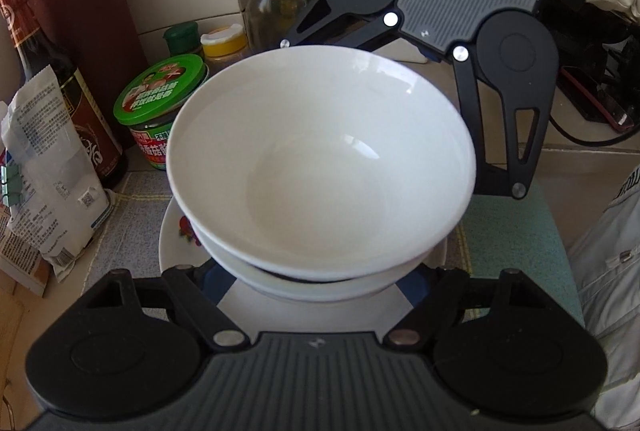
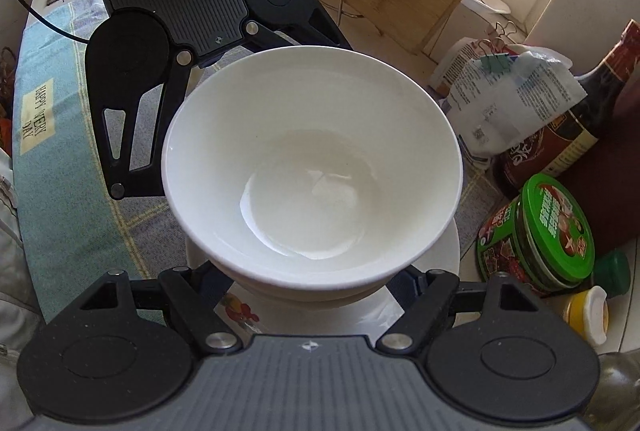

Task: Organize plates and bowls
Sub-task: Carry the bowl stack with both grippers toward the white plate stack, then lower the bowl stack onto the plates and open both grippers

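1. Nearest you, the left gripper (image 1: 316, 273) and the right gripper (image 2: 310, 277) sit on opposite sides of the crockery stack, facing each other. Each stands partly open with its jaws around the base of the stack; the fingertips are hidden under the bowls, so you cannot tell whether they press on anything.
2. Between them, count two glossy white ceramic bowls: the top bowl (image 1: 320, 159) nests in a lower bowl (image 1: 320, 285), whose rim alone shows.
3. Under those lies one white plate with a red fruit print (image 1: 178, 243), seemingly resting on the grey checked cloth (image 1: 132, 223).
4. My reading: you are carrying or setting down the whole stack two-handed. Your next move calls for both hands level and together, or the bowls will slide.
5. Farther back stands one green-lidded jar (image 1: 160, 99), just beside the stack, then a dark sauce bottle (image 1: 64, 83). Give both room.
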